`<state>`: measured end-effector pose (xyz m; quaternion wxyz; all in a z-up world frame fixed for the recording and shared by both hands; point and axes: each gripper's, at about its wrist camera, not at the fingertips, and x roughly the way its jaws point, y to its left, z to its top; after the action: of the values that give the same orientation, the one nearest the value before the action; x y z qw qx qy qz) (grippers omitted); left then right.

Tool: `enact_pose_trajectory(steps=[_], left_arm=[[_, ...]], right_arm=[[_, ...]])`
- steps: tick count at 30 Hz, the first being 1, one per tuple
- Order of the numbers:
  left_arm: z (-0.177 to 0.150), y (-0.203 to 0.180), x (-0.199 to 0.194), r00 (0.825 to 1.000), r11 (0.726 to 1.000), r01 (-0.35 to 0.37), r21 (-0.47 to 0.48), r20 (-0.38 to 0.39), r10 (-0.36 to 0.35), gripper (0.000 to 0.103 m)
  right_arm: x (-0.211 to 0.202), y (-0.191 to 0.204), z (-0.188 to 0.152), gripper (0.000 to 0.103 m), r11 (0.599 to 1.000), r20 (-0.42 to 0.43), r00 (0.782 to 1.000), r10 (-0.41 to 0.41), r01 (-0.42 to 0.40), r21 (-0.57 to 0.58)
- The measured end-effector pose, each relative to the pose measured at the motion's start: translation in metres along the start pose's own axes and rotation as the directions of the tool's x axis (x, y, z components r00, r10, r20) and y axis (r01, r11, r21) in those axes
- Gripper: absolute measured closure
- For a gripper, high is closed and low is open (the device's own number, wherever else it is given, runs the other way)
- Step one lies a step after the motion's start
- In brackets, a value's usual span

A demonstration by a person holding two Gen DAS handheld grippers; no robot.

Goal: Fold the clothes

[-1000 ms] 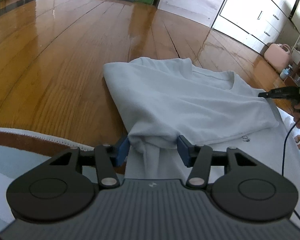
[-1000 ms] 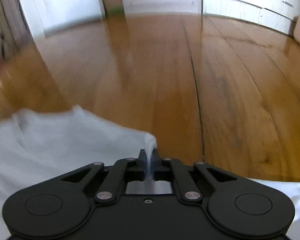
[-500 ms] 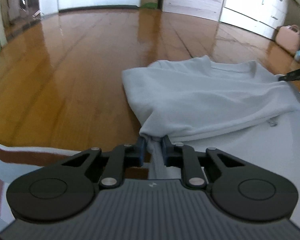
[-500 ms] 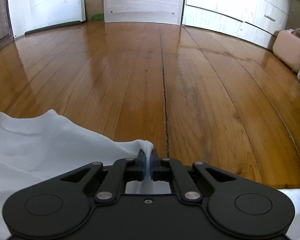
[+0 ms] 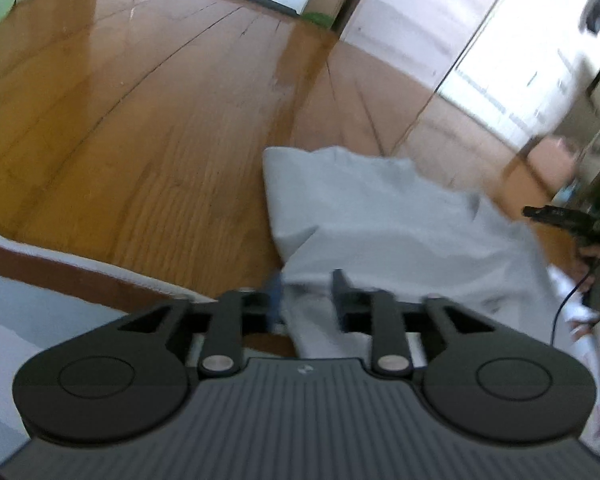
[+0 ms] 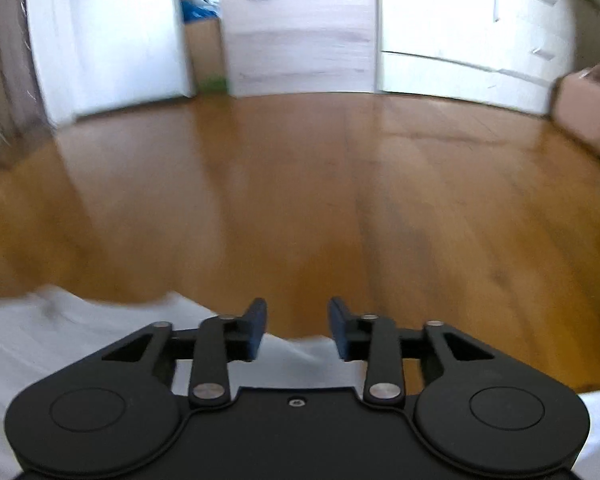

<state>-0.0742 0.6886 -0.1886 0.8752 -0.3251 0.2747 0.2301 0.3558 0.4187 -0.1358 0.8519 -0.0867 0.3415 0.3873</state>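
Lying folded on the wood floor (image 5: 148,152), the white shirt (image 5: 380,216) has its near corner running up between the blue pads of the left gripper (image 5: 306,294), whose jaws stand spread with cloth loose in the gap, gripping nothing that I can see. To the right, the right gripper (image 6: 298,322) sits over the shirt's near right edge, jaws likewise parted and empty, the fabric (image 6: 80,344) lying flat beneath and to its left. Far off stand white cabinets (image 6: 460,32), with a pink case (image 6: 584,108) by the right wall; both views are smeared by motion.
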Motion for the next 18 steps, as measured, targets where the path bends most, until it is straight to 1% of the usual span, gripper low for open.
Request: enact_pose_trajectory(steps=[1, 3, 5, 7, 8, 9, 11, 13, 14, 15, 16, 18], left_arm=[[0.0, 0.002, 0.002, 1.0, 1.0, 0.008, -0.013, -0.003, -0.008, 0.061], [-0.001, 0.003, 0.007, 1.0, 1.0, 0.008, -0.018, -0.021, -0.008, 0.061], [-0.003, 0.001, 0.013, 0.999, 1.0, 0.004, -0.008, -0.04, -0.004, 0.061], [-0.007, -0.002, 0.013, 0.999, 1.0, 0.004, 0.001, -0.047, -0.004, 0.061], [-0.009, -0.003, 0.013, 0.999, 1.0, 0.005, 0.005, -0.049, -0.004, 0.061], [-0.01, -0.004, 0.014, 0.999, 1.0, 0.006, 0.005, -0.049, -0.006, 0.061], [-0.009, -0.004, 0.015, 0.999, 1.0, 0.011, -0.001, -0.046, -0.011, 0.061], [-0.01, -0.002, 0.015, 0.999, 1.0, 0.021, -0.006, -0.045, -0.021, 0.061], [-0.01, -0.001, 0.015, 0.999, 1.0, 0.022, -0.006, -0.042, -0.022, 0.061], [-0.011, -0.001, 0.015, 0.999, 1.0, 0.02, -0.002, -0.038, -0.021, 0.062], [-0.011, -0.001, 0.015, 0.999, 1.0, 0.016, 0.005, -0.034, -0.016, 0.063], [-0.01, -0.001, 0.017, 0.999, 1.0, 0.014, 0.013, -0.034, -0.013, 0.064]], right_arm=[[0.003, 0.006, 0.008, 0.061, 0.999, -0.018, 0.998, 0.053, -0.052, 0.009], [0.018, 0.022, 0.021, 0.057, 0.991, -0.103, 0.986, 0.131, -0.134, -0.024], [0.037, 0.043, 0.031, 0.056, 0.982, -0.184, 0.969, 0.167, -0.18, -0.058], [0.057, 0.066, 0.039, 0.056, 0.968, -0.278, 0.933, 0.23, -0.25, -0.038], [0.066, 0.077, 0.044, 0.056, 0.952, -0.313, 0.904, 0.291, -0.305, 0.003], [0.073, 0.088, 0.047, 0.056, 0.932, -0.341, 0.87, 0.357, -0.358, 0.063], [0.084, 0.1, 0.045, 0.055, 0.915, -0.354, 0.845, 0.401, -0.388, 0.11], [0.095, 0.112, 0.042, 0.046, 0.898, -0.363, 0.822, 0.439, -0.413, 0.152], [0.1, 0.118, 0.041, 0.039, 0.888, -0.366, 0.81, 0.459, -0.425, 0.174], [0.106, 0.124, 0.039, 0.037, 0.878, -0.37, 0.797, 0.478, -0.436, 0.195], [0.111, 0.13, 0.038, 0.037, 0.868, -0.372, 0.784, 0.497, -0.447, 0.216], [0.122, 0.142, 0.035, 0.037, 0.845, -0.376, 0.757, 0.534, -0.468, 0.259]])
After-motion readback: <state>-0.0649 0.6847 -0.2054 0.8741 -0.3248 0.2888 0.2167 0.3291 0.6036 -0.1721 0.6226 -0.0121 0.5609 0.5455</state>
